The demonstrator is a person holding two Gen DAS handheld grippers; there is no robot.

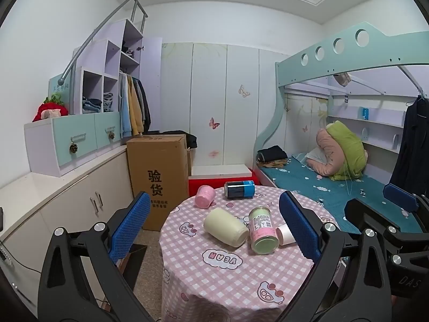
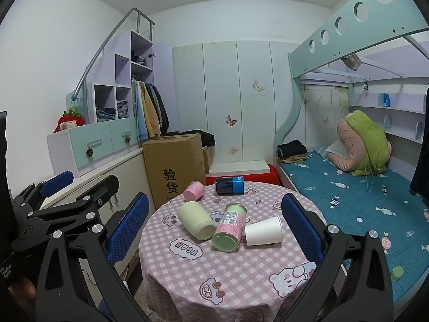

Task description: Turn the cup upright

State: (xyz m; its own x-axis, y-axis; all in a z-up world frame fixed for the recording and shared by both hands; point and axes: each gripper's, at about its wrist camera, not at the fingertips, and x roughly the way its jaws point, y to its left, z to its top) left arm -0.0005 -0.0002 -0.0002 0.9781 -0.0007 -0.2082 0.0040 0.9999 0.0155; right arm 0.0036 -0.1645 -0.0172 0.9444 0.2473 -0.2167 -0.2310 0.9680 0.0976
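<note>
Both sets of jaws stand released, gripping nothing. I see the left gripper (image 1: 214,230) and the right gripper (image 2: 215,228) held above the near edge of the round counter (image 1: 236,289), each with its blue pads spread wide.

Ahead of the jaws, five containers lie on their sides on the pink checked cloth:

- White paper cup (image 2: 264,231): lies just inside the right gripper's right pad, mouth toward that pad. In the left wrist view it is half hidden behind the left gripper's right pad (image 1: 285,235).
- Green-and-pink canister (image 2: 230,226): lies between the jaws, touching the paper cup or very nearly so; I cannot tell which.
- Cream cup (image 2: 195,221): lies just left of the canister, open end toward me.
- Pink cup (image 2: 194,190): lies farther out, beyond the cream cup and apart from it.
- Dark can with a blue band (image 2: 229,185): lies at the far edge of the counter.

Beyond the counter on the left stands a cardboard box (image 2: 174,166). To the right of the right gripper runs a bed (image 2: 362,204) with teal bedding.
</note>
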